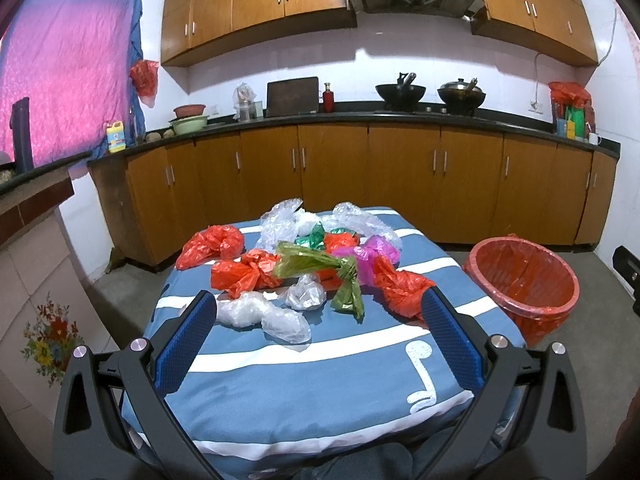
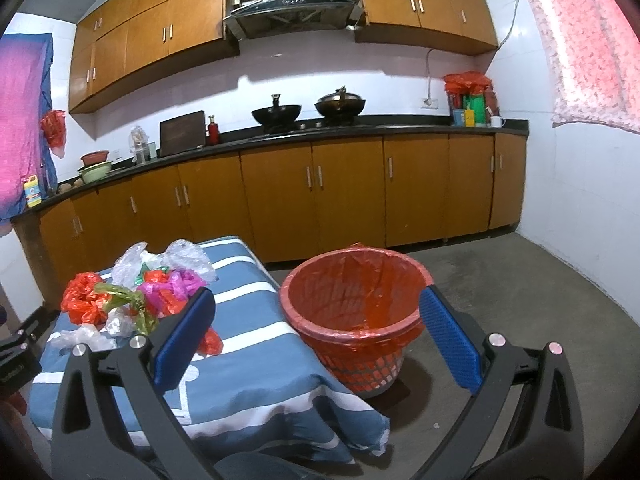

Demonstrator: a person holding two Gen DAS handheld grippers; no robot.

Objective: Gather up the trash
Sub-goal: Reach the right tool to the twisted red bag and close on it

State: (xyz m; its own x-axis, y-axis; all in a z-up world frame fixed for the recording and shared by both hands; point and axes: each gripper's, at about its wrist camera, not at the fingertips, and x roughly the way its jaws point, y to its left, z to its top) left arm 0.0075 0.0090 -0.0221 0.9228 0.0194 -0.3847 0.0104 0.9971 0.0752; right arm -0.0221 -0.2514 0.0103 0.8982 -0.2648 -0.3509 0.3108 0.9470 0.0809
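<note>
Left gripper [image 1: 316,316] spread wide, empty, hovering above the near edge of the striped surface [image 1: 280,400], aimed at the heap of crumpled bags. From left to right in that heap: red bag [image 1: 210,246] at the far left, another red bag [image 1: 244,274] nearer the middle, clear bags [image 1: 262,314] nearest the gripper, olive-green bag [image 1: 320,268] knotted into a twist at the centre, bubble wrap [image 1: 280,220] at the far side, pink bag [image 1: 372,254], then one more red bag [image 1: 404,286] close to the right fingertip. Probably all feather-light, soft and slippery; likely to collapse and slide under a pinch, so best taken at a knot or a bunched fold, not on a loose flap. To the right, on the floor just beside the surface, red-lined bin [image 2: 352,304], apparently holding no trash yet. Right gripper [image 2: 316,312] likewise spread and empty, framing that bin.
</note>
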